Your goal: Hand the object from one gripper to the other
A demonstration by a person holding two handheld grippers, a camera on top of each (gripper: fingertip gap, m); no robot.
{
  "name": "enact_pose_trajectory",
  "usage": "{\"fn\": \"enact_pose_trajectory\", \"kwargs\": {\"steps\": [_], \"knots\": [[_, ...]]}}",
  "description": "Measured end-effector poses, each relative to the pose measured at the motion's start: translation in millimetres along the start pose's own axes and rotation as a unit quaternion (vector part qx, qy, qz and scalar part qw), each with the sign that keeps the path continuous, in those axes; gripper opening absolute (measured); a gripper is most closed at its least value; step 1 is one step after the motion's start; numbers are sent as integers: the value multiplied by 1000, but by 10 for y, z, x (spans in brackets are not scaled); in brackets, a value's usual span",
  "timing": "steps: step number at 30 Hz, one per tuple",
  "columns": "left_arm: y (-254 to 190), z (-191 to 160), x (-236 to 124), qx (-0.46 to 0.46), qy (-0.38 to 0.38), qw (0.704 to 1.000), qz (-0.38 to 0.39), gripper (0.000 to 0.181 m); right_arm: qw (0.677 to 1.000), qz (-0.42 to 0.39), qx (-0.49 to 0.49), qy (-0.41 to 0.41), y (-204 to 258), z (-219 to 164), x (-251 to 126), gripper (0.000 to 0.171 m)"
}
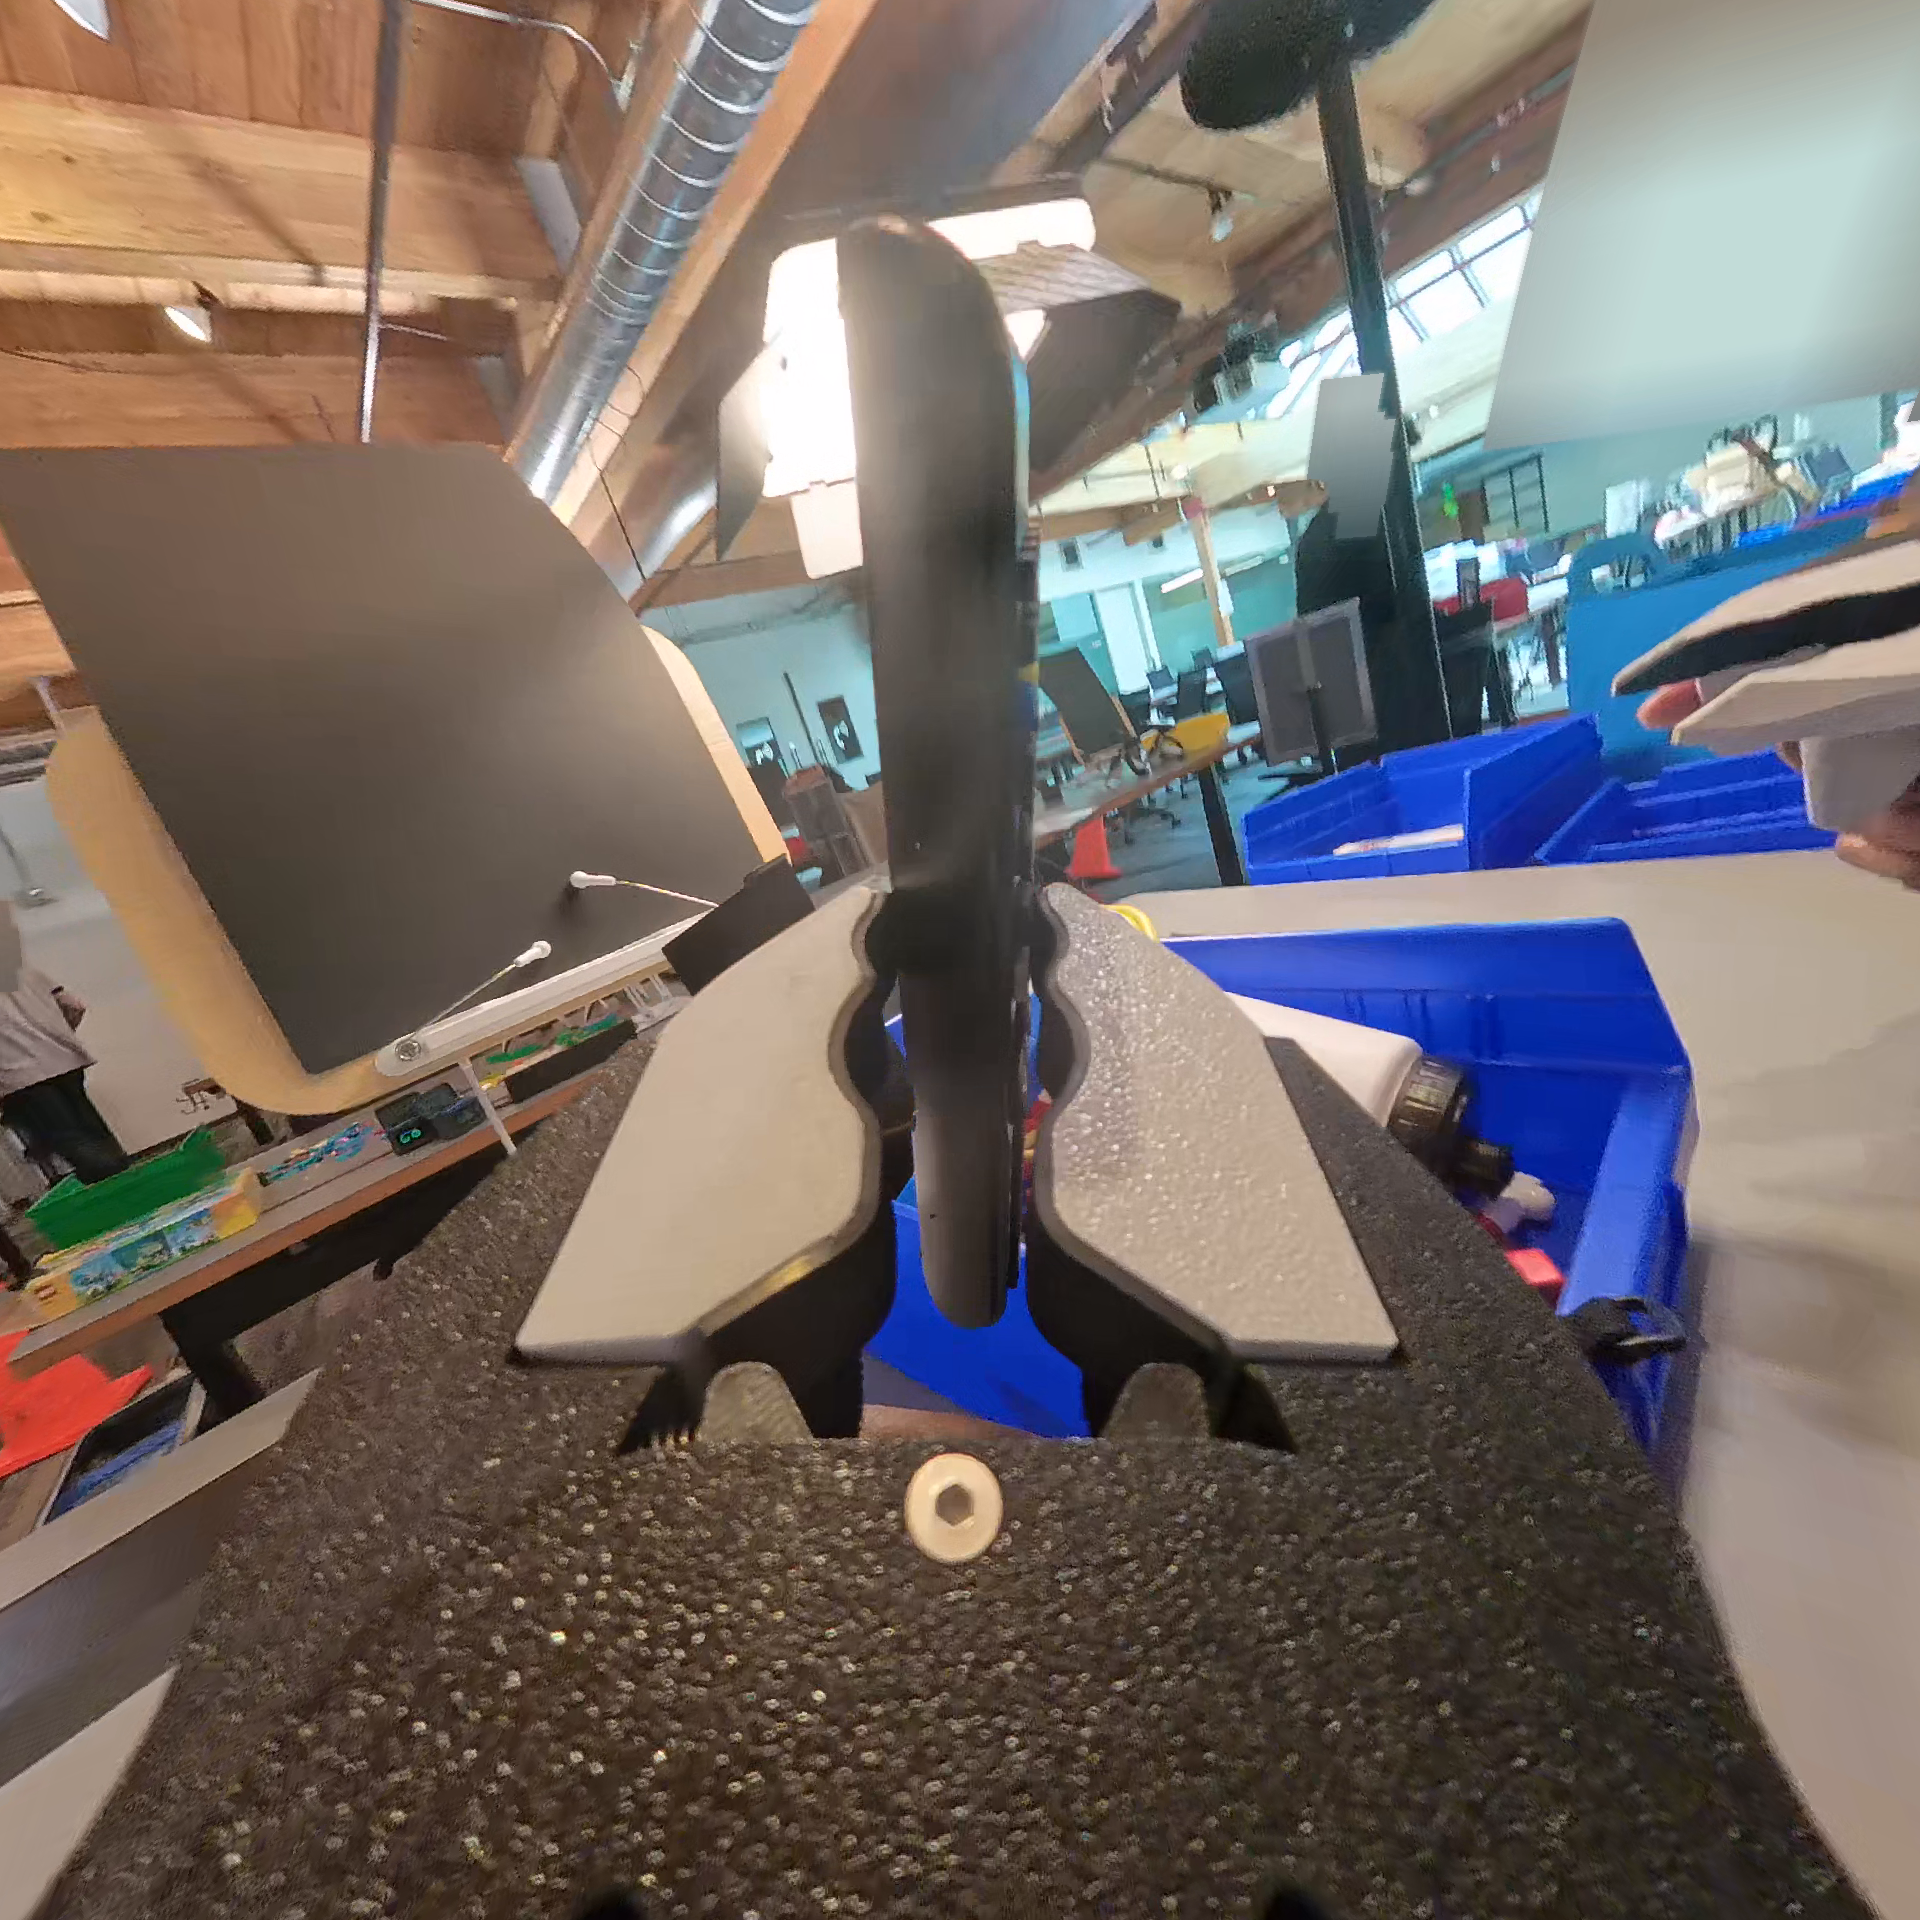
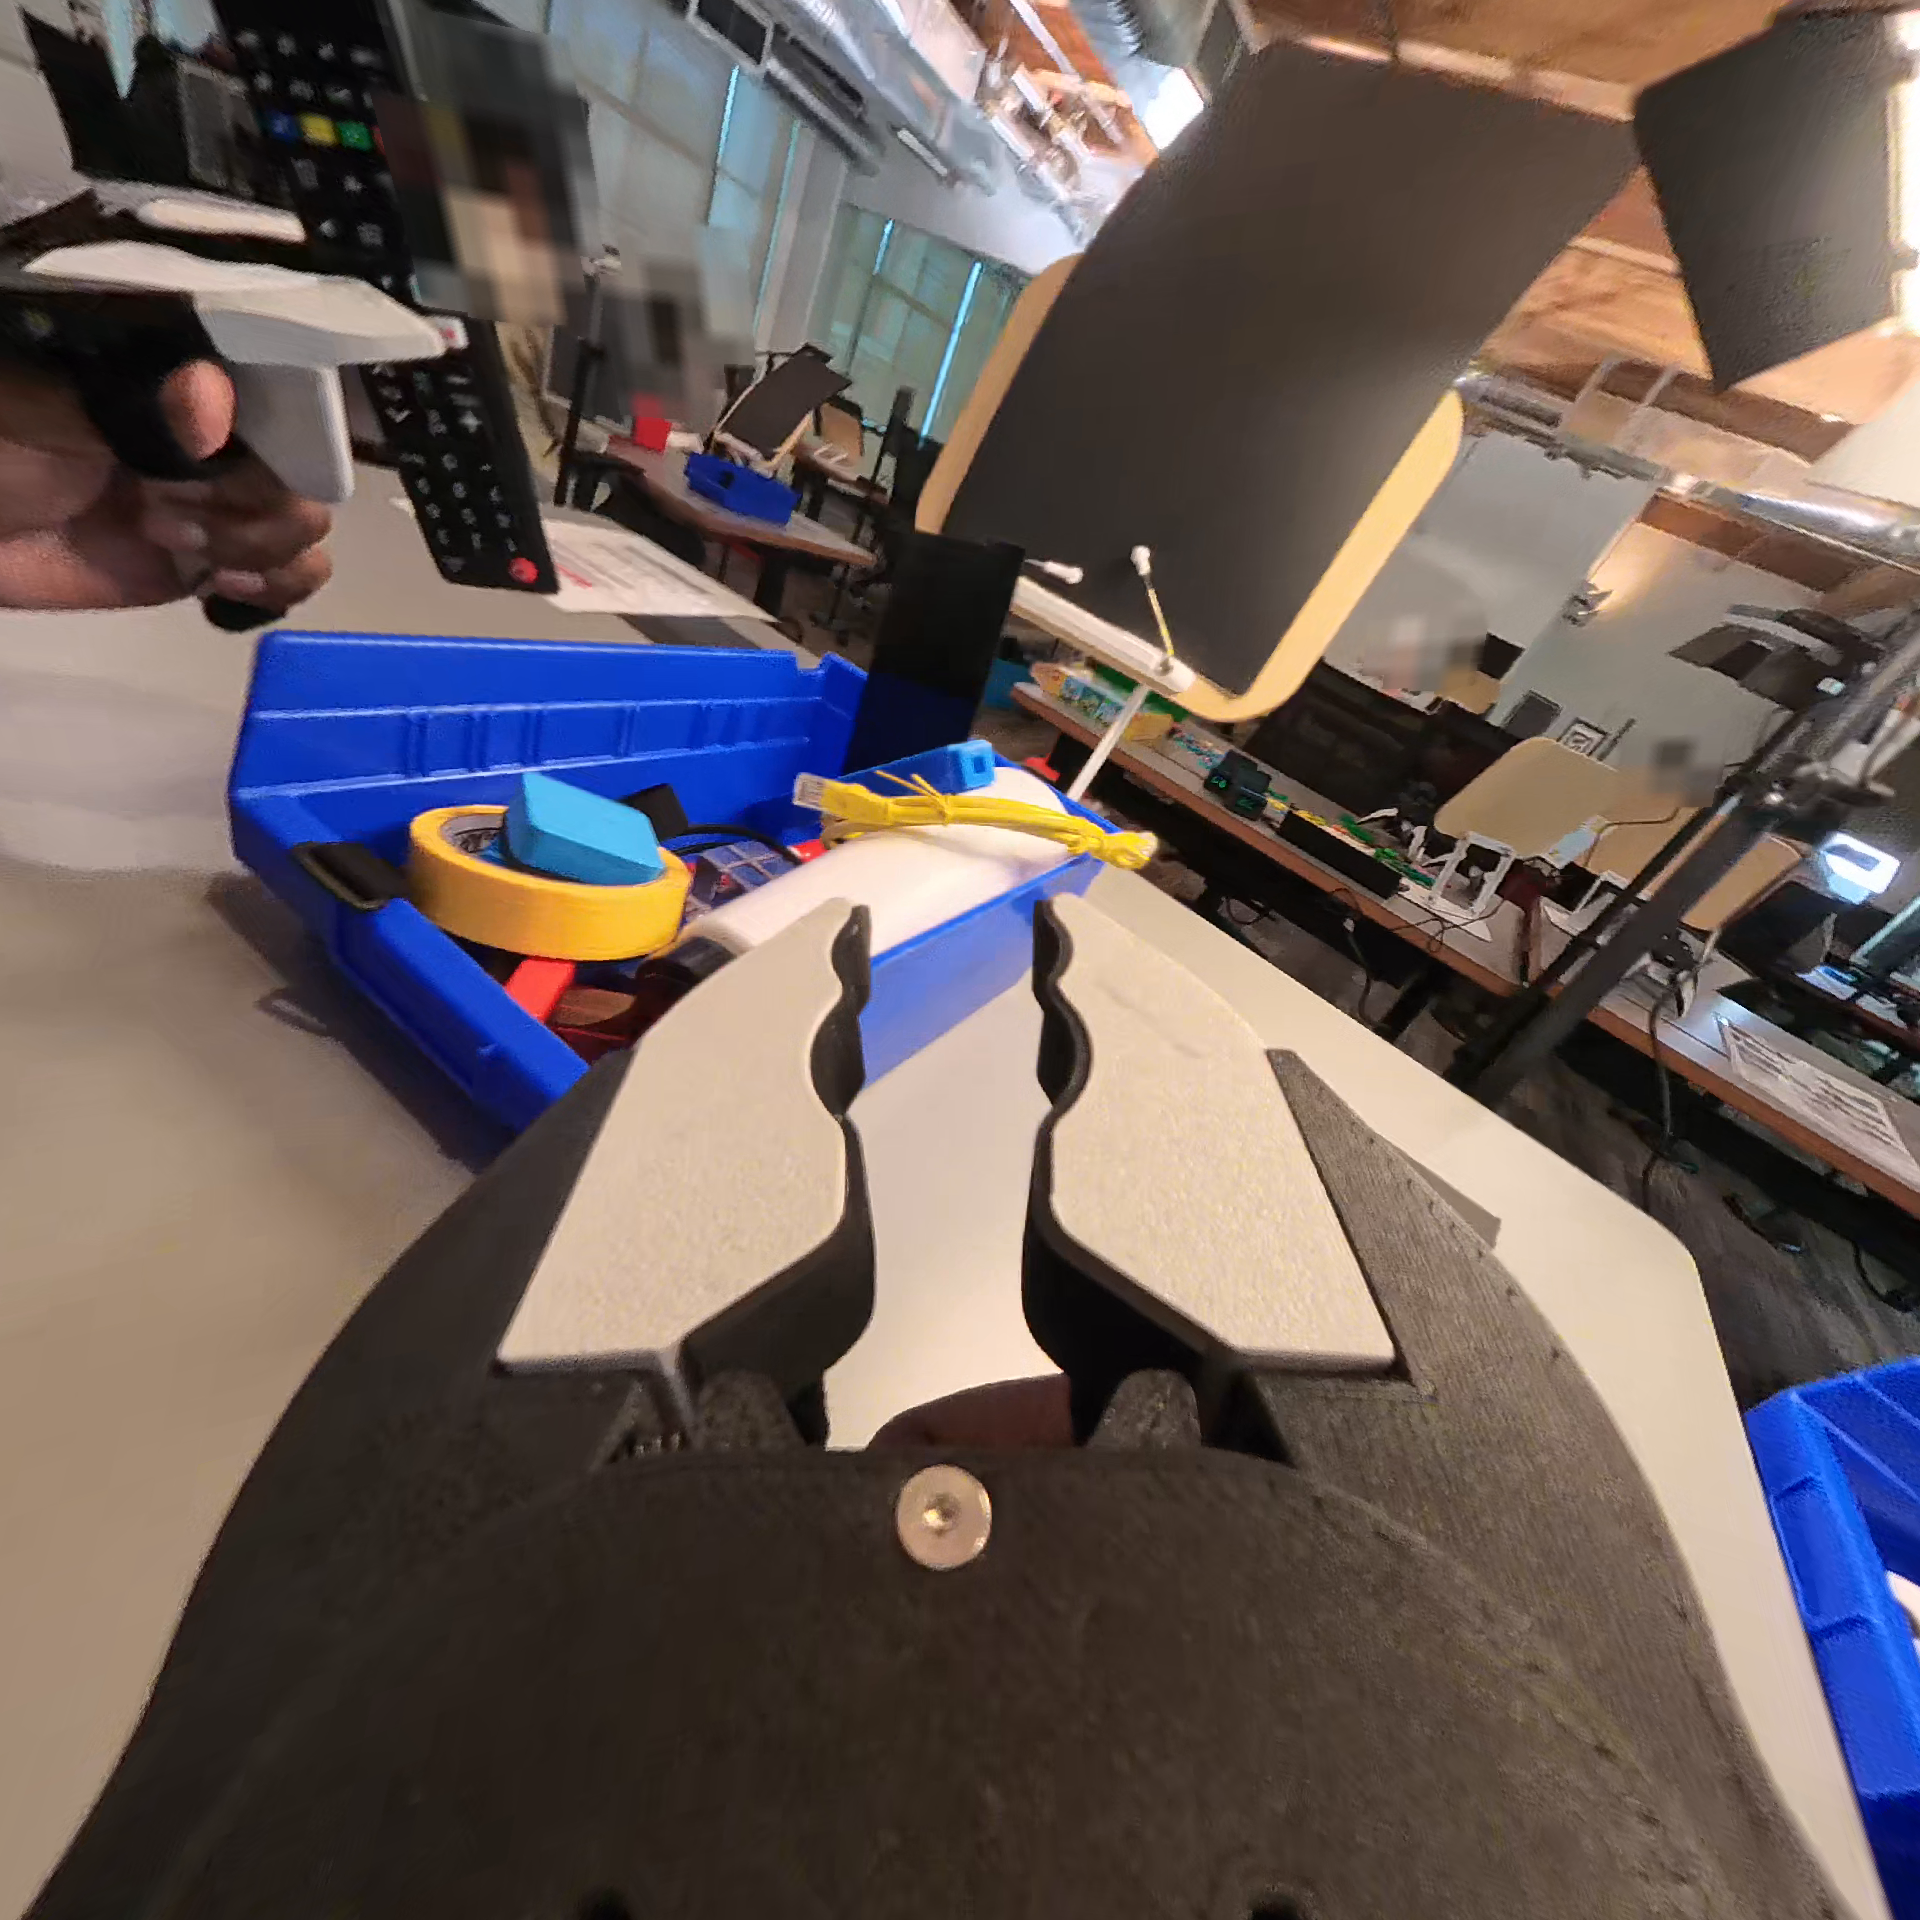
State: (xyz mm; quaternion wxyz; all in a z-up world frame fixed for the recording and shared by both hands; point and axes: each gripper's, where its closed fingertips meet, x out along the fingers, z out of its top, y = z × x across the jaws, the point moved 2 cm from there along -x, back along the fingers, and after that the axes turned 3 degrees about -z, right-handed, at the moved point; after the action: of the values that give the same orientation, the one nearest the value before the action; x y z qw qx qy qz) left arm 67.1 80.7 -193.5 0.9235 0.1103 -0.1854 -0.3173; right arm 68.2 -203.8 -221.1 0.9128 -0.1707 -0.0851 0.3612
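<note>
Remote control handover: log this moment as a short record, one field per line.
held object: black remote control, gripped edge-on and upright
left gripper: shut on the remote, held above the blue bin
right gripper: open, empty, apart from the remote
handover: not yet done
bin contents: yellow tape roll, light blue block on the roll, yellow cable, white roll
surface: grey table
</note>
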Motion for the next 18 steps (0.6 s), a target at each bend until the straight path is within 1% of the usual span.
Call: {"fn": "enact_pose_trajectory", "kwargs": {"steps": [2,5,7,10,14,18], "knots": [[26,-44,-35,-10,-16,1000,8,26,999,-11,30,-17,-72,-109,-26,30],[50,-137,-117,-3,-10,1000,25,26,997,25,75,-11,-32,-212,-45,32],[73,-205,-155,1,2,999,38,26,995,51,78,-24,56,-199,-49,32],[114,-268,-144,-3,15,999,46,26,990,115,83,-9,306,-234,-16,32],[103,-349,-122,-25,22,998,45,26,984,168,51,13,608,-301,15,33],[87,-437,-103,-28,36,998,43,26,976,206,63,31,802,-387,45,34]]}}
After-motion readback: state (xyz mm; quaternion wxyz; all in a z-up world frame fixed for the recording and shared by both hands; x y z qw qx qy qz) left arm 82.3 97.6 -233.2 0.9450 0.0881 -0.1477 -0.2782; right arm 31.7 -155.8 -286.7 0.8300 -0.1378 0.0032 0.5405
